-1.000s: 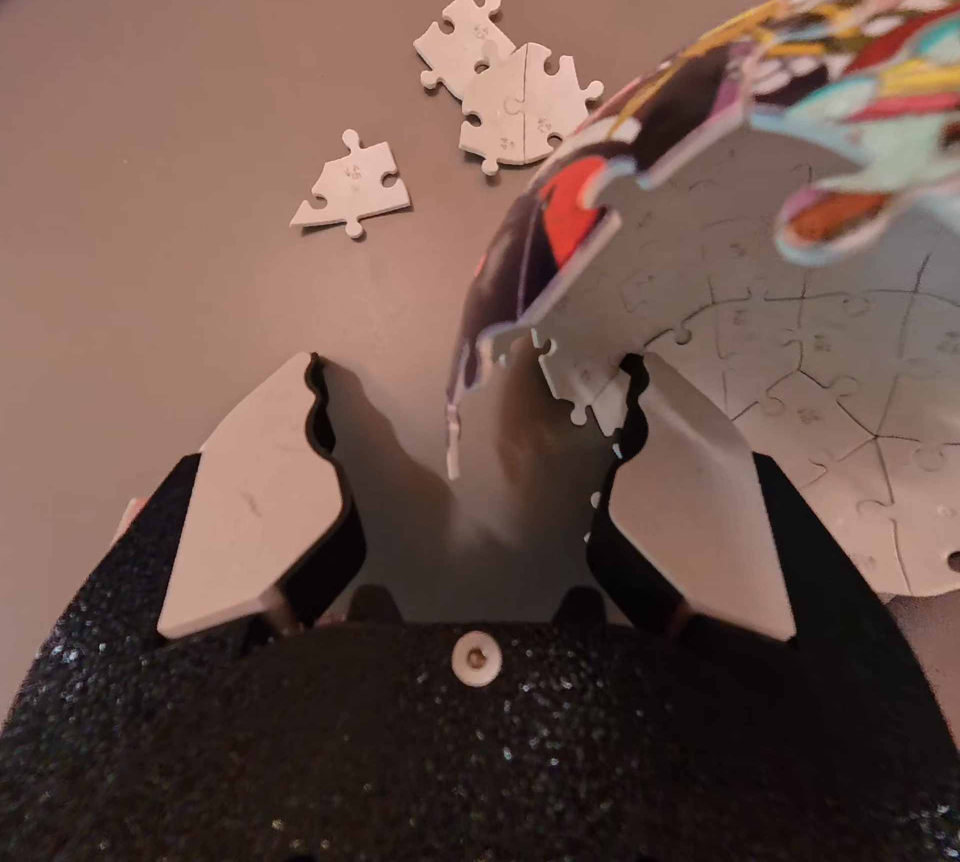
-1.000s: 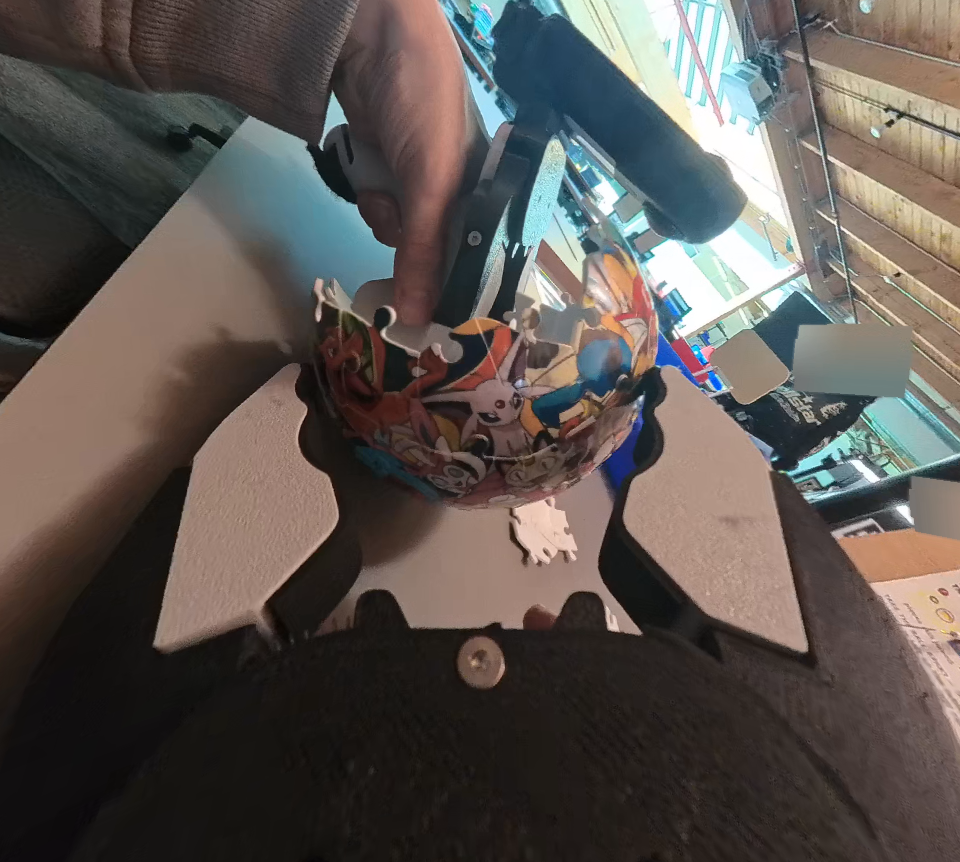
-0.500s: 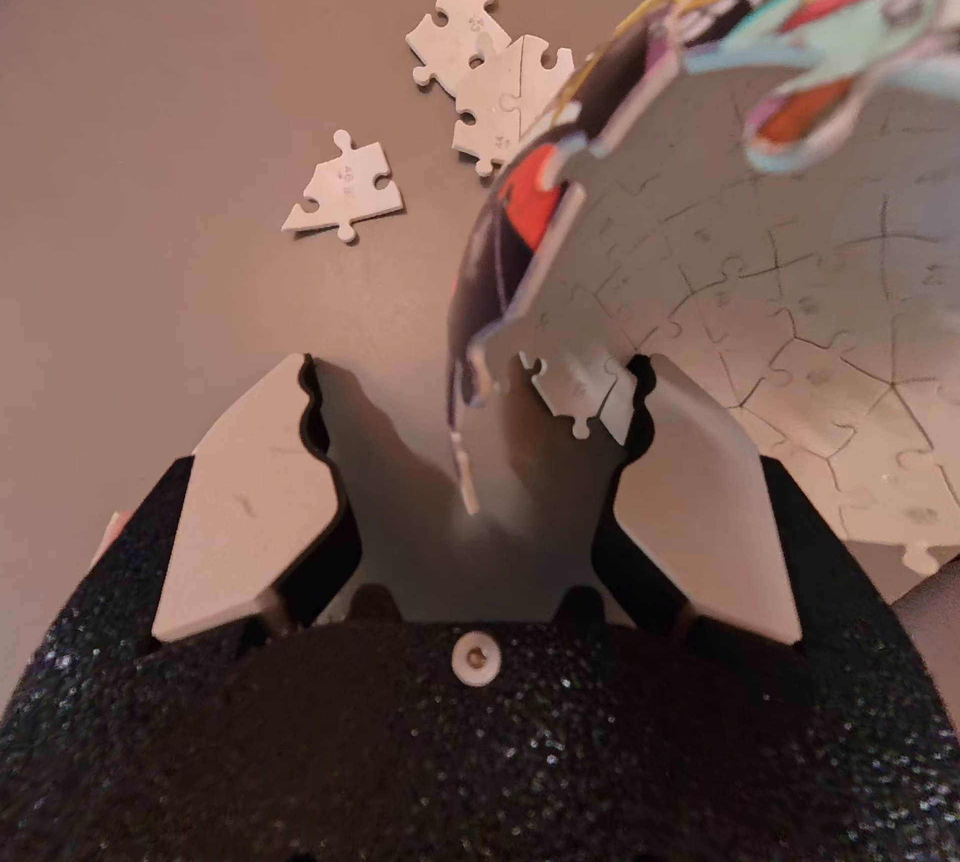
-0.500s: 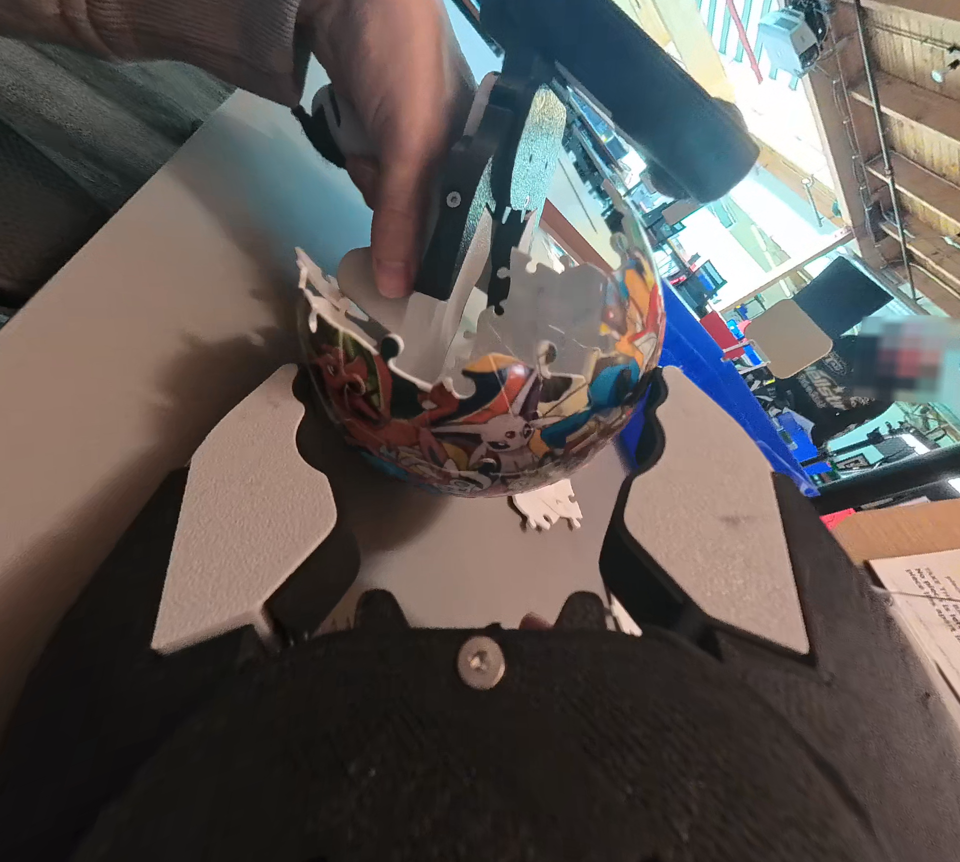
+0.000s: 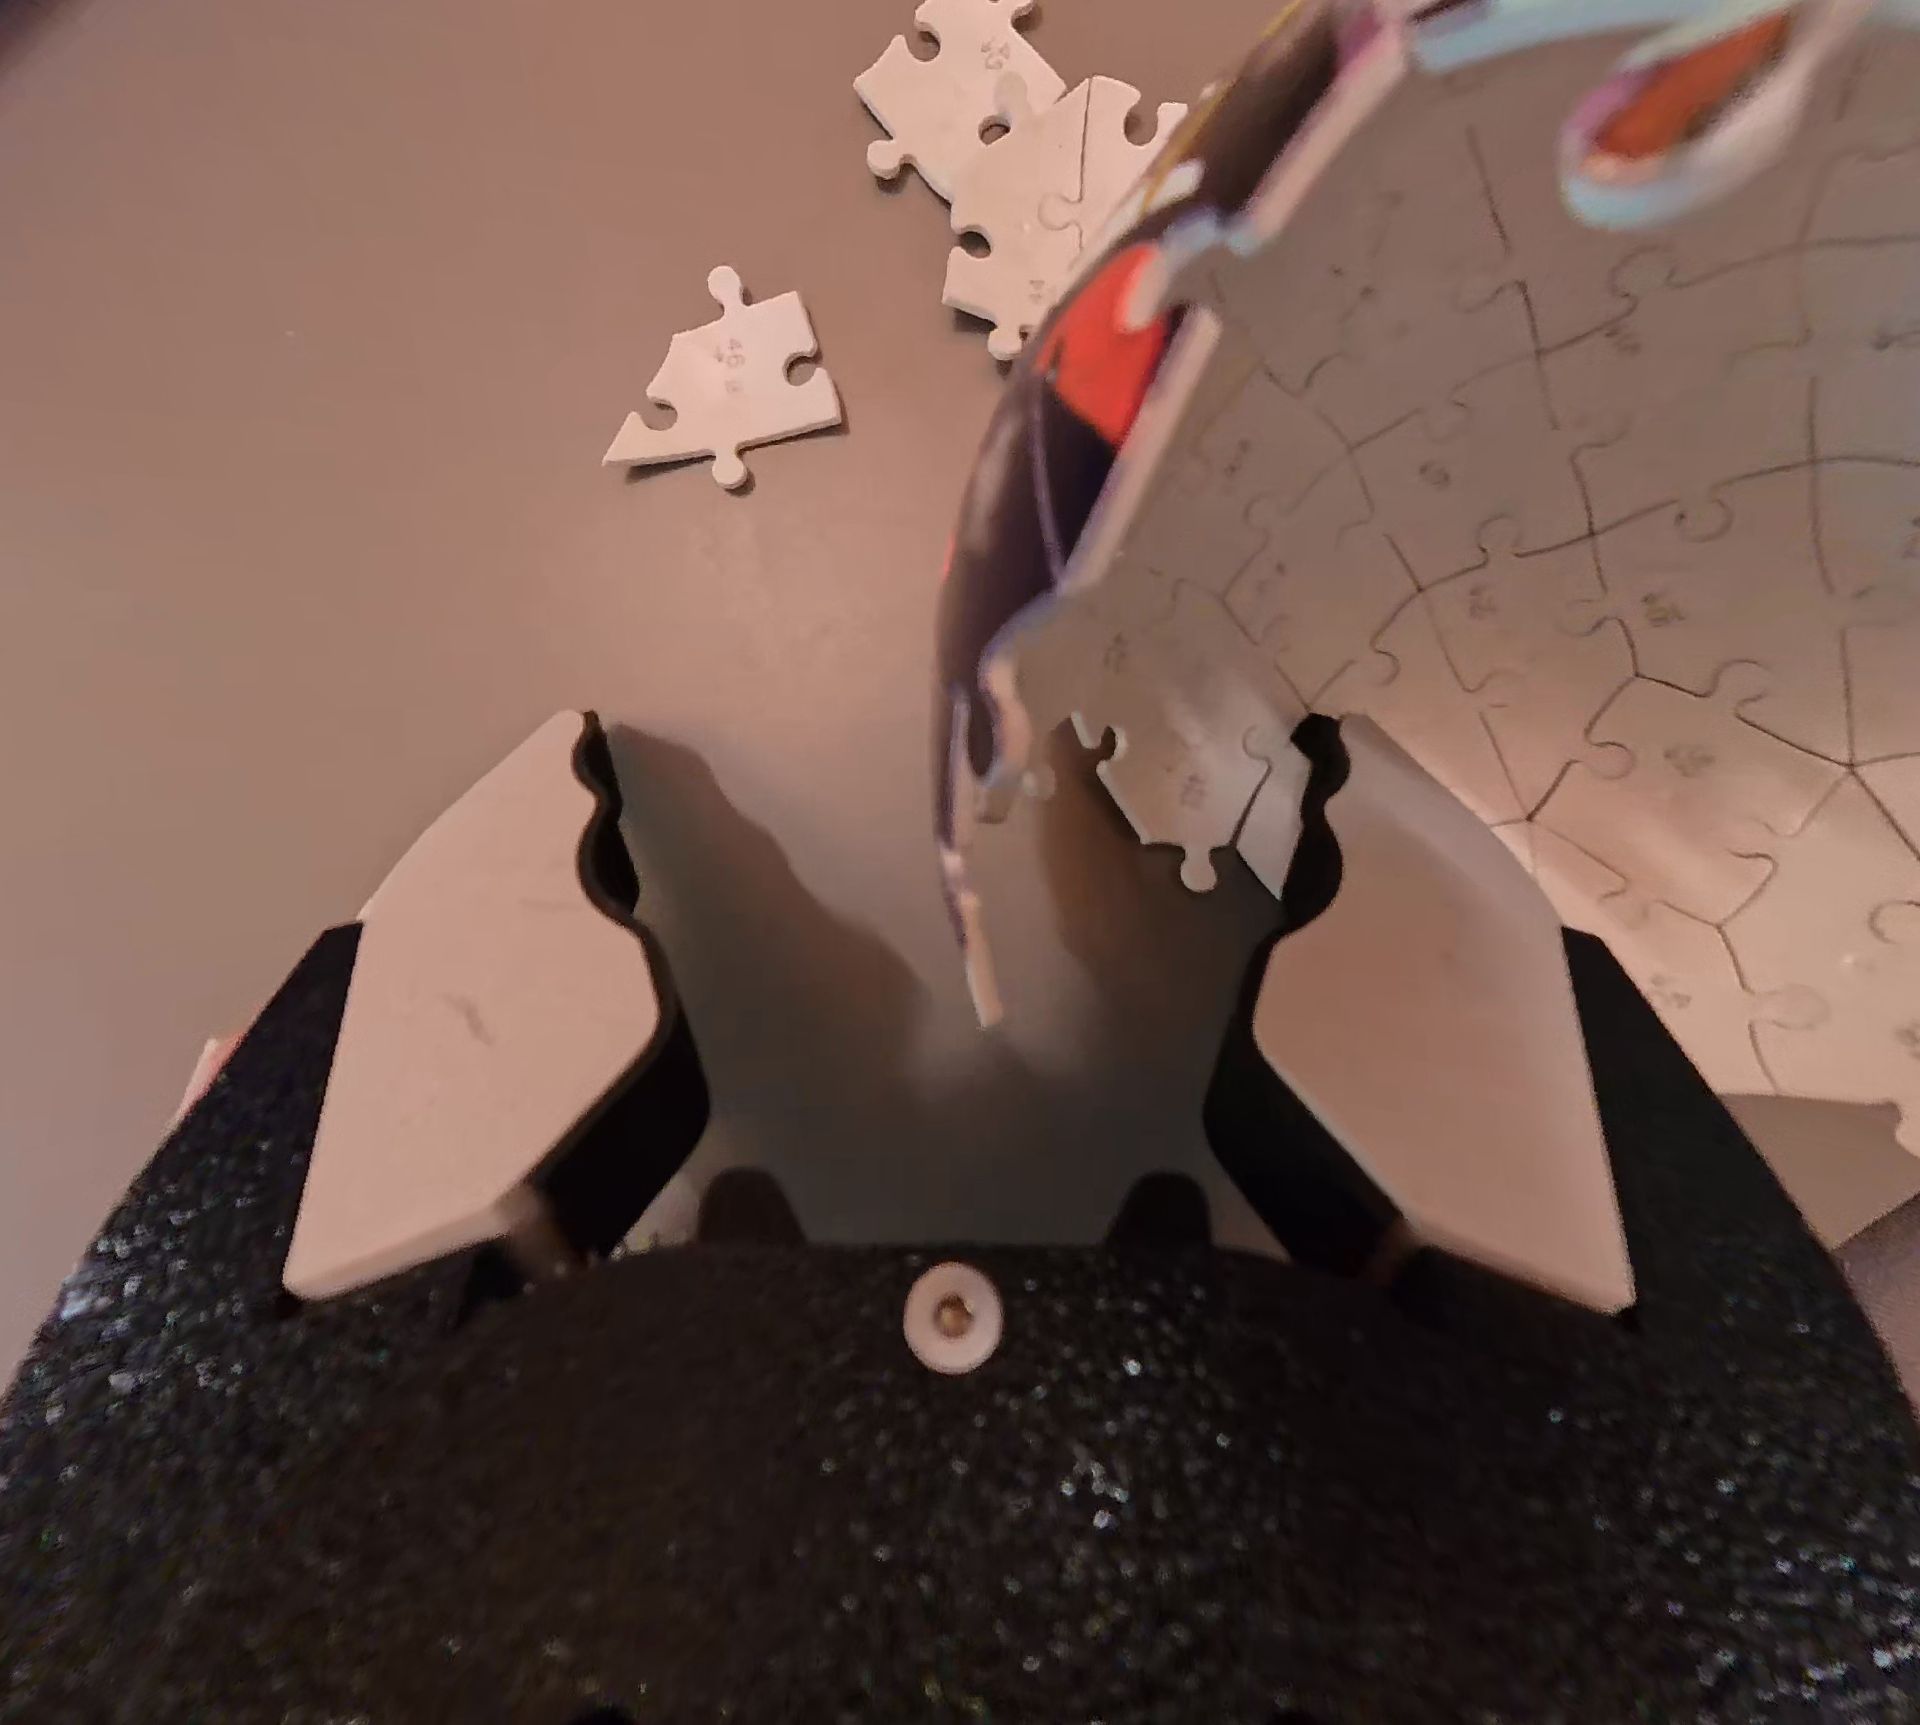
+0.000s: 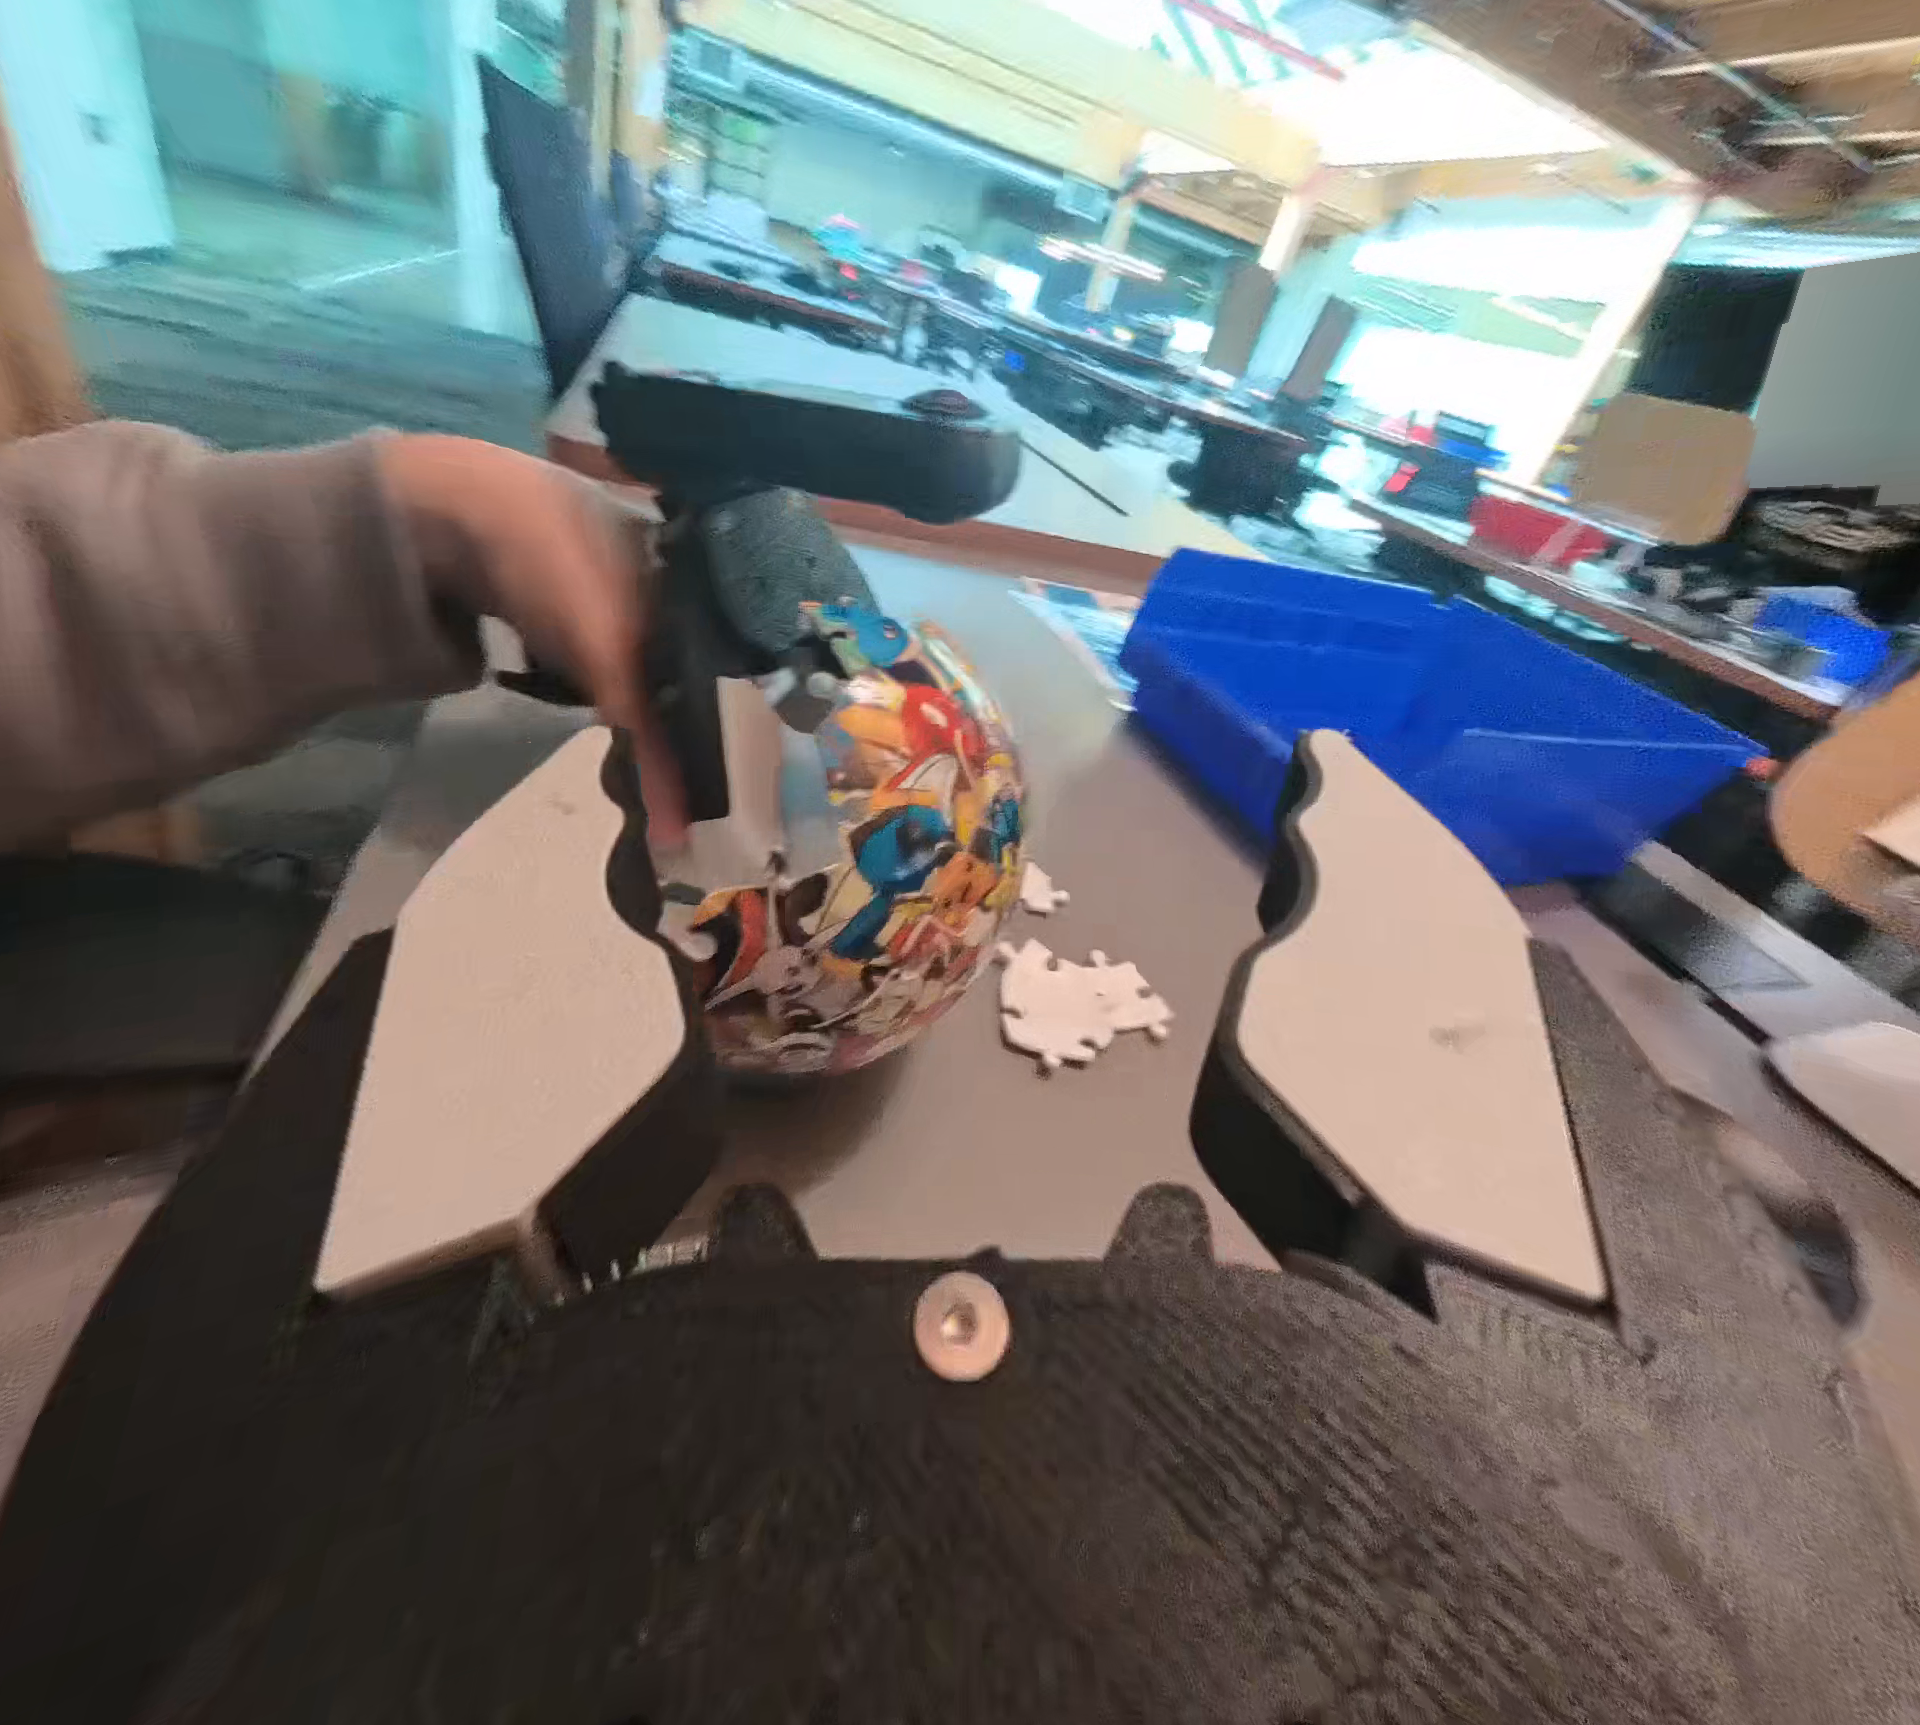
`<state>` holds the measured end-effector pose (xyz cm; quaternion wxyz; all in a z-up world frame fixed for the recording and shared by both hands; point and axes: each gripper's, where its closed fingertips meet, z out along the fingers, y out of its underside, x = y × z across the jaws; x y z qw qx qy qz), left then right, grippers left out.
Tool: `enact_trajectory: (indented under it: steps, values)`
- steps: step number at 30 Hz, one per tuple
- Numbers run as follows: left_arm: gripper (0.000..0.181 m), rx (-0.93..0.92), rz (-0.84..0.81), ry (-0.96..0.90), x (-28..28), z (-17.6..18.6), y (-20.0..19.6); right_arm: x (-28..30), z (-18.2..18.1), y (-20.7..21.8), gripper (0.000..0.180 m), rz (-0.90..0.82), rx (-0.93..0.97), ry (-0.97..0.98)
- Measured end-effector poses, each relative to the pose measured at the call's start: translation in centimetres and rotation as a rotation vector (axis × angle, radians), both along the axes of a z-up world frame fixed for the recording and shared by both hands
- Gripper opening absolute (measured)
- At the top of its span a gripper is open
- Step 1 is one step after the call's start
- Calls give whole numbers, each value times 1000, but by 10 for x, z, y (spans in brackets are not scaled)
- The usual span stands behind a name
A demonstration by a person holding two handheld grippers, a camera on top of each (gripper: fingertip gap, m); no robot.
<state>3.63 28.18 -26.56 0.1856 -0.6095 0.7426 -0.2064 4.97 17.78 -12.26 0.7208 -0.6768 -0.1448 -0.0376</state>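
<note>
A part-built puzzle ball (image 5: pixel 1507 532), colourful outside and white inside, stands tilted on the grey table (image 5: pixel 312 221). My left gripper (image 5: pixel 951 730) is open and straddles the ball's broken rim: the right finger (image 5: pixel 1455 1000) is inside the shell, the left finger (image 5: pixel 468 1000) outside. In the right wrist view the ball (image 6: pixel 904 875) sits near the left fingertip of my right gripper (image 6: pixel 956 844), which is open and empty. A hand holds the left gripper (image 6: pixel 717 719) at the ball's open side.
Loose white puzzle pieces lie face down by the ball (image 5: pixel 727 387), (image 5: pixel 966 75), (image 6: pixel 1081 1000). A blue bin (image 6: pixel 1403 719) stands at the table's far right. A sleeved arm (image 6: pixel 208 595) reaches in from the left.
My right gripper has drawn back and swung level, so the ball no longer fills its jaw. The ball has tipped more onto its side. My left gripper stays astride the rim.
</note>
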Motion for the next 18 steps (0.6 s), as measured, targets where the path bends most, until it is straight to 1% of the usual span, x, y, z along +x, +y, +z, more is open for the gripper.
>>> enact_trajectory:
  steps: [1,2,3,5,6,8,9,10,12,15,17,18]
  values:
    - [124,7,5,-1,0,0,1,0,-3,5,115,-33,-26,-18]
    - [124,18,4,-4,1,1,2,-6,-9,10,117,-22,-64,-39]
    - [124,32,-1,-7,1,2,1,-11,-15,15,116,-8,-87,-56]
    - [123,69,-20,-23,2,5,1,-13,-21,26,115,0,-79,-60]
    - [124,83,-24,-30,3,5,2,-16,-23,31,115,31,-65,-28]
    - [129,108,-32,-43,5,7,4,-29,-33,35,115,146,-109,35]
    - [129,114,-38,-53,5,7,4,-40,-43,33,119,232,-172,26]
    - [128,110,-42,-57,5,7,4,-46,-48,31,124,279,-198,4]
    - [129,92,-40,-59,5,6,4,-53,-47,25,132,352,-204,-58]
    - [130,42,-40,-72,6,3,4,-52,-42,22,133,441,-228,-62]
    - [133,12,-27,-73,6,1,6,-47,-35,28,125,439,-156,-96]
    - [134,5,-28,-76,6,0,5,-45,-35,32,126,434,-143,-112]
